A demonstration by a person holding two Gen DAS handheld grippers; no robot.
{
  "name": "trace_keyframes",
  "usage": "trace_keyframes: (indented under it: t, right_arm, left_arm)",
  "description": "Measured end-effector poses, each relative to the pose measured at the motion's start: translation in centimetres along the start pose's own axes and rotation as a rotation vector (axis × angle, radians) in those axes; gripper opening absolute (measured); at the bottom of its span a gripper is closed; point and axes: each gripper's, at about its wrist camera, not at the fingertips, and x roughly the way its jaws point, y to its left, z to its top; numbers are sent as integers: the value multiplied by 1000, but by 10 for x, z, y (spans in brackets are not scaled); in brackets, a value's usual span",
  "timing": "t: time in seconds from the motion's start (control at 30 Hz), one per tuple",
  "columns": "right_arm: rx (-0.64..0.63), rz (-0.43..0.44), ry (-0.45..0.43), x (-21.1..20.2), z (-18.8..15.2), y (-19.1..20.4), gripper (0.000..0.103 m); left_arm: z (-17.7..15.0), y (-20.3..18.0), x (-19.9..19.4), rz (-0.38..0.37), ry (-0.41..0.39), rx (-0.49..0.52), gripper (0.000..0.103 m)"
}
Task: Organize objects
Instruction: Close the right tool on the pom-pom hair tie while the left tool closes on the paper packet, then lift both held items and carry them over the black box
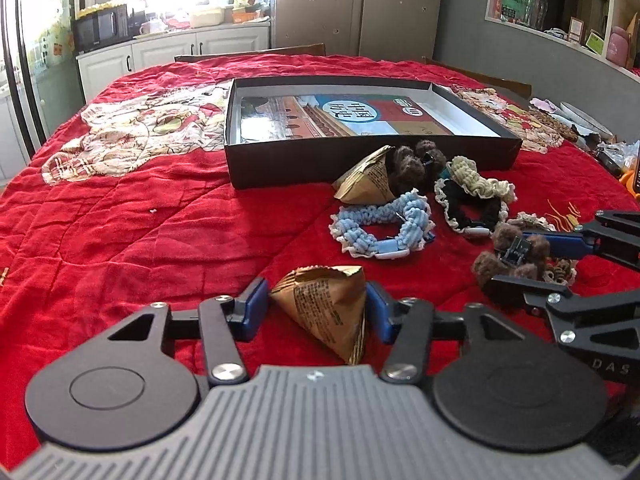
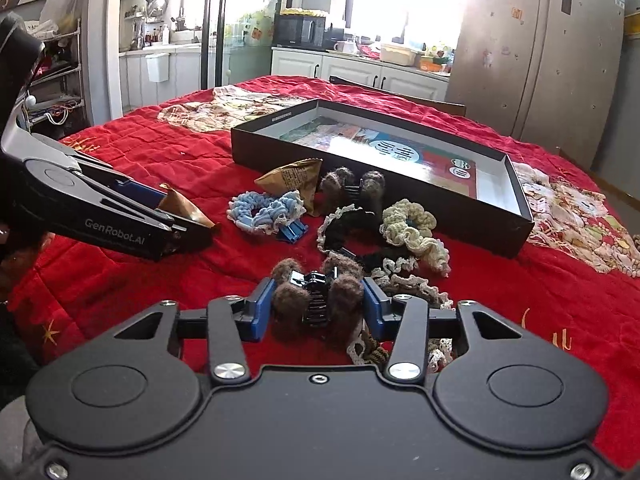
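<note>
A gold pyramid-shaped packet (image 1: 326,308) lies on the red cloth between my left gripper's (image 1: 316,309) blue pads, which press on its two sides; in the right wrist view the same packet (image 2: 182,205) sits in the left gripper (image 2: 188,218). My right gripper (image 2: 318,301) is shut on a brown fuzzy hair claw (image 2: 316,294), also seen in the left wrist view as the claw (image 1: 514,254) inside the right gripper (image 1: 534,262). An open black box (image 1: 360,160) with a printed sheet inside stands beyond them.
Between the grippers and the box (image 2: 460,216) lie a second gold packet (image 1: 366,182), a second brown claw (image 1: 418,160), a blue scrunchie (image 1: 380,230), a black lace scrunchie (image 1: 472,210) and a cream one (image 2: 412,232). Clutter sits at the table's right edge (image 1: 608,152).
</note>
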Motion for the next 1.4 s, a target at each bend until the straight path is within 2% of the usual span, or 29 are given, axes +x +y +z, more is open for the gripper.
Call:
trace_keyframes:
  t: [0.23,0.43,0.6,0.73,0.97,1.17,1.4]
  right_arm:
    - [34,33,-27,-4,6,-9,40]
    - [59,59,-76,-12,23,-17,40]
    - [47,29,-122,-10,44,-27,40]
    - [60,0,-164,-2,65,-41,40]
    - [70,-56,-186,35,100,-67,40]
    - [95,-84,-165,80,122,-90,40]
    - [129,-118,-158,125,134,-110,40]
  left_arm:
    - [4,4,-3,-20,-5,-18,52]
    - [14,3,-13,-35,-42,-9,52]
    - [30,5,-14,-56,-56,-8,52]
    - [49,7,-9,-31,-91,6,52]
    - [93,10,13,16,-152,11,52]
    - [127,11,49,43,-157,3,52]
    - [148,10,86,78,-158,-13,52]
